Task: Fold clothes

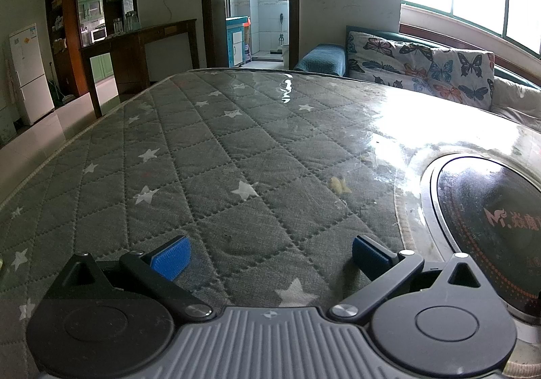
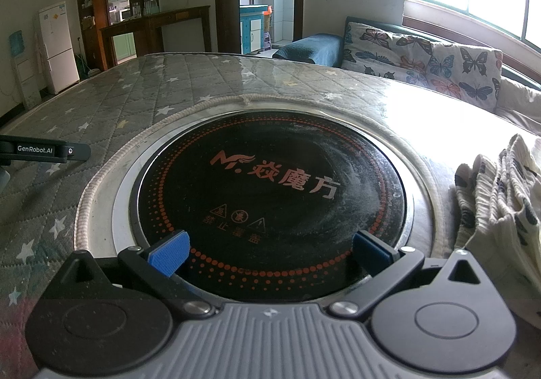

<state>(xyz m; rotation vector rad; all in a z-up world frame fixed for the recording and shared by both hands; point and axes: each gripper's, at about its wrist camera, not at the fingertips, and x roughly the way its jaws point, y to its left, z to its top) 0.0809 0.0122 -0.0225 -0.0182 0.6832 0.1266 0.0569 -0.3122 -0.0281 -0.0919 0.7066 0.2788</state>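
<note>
A cream garment with dark spots (image 2: 500, 203) lies crumpled at the right edge of the right wrist view, on the table to the right of my right gripper. My right gripper (image 2: 270, 252) is open and empty, over the black round cooktop (image 2: 270, 189). My left gripper (image 1: 270, 255) is open and empty, low over the grey star-patterned quilted table cover (image 1: 209, 156). The garment does not show in the left wrist view. Part of my left gripper's body shows at the left edge of the right wrist view (image 2: 44, 150).
The cooktop is set into the table and shows at the right of the left wrist view (image 1: 490, 210). A sofa with butterfly cushions (image 2: 422, 57) stands behind the table under a bright window. A white fridge (image 2: 57, 44) and wooden shelves stand far left.
</note>
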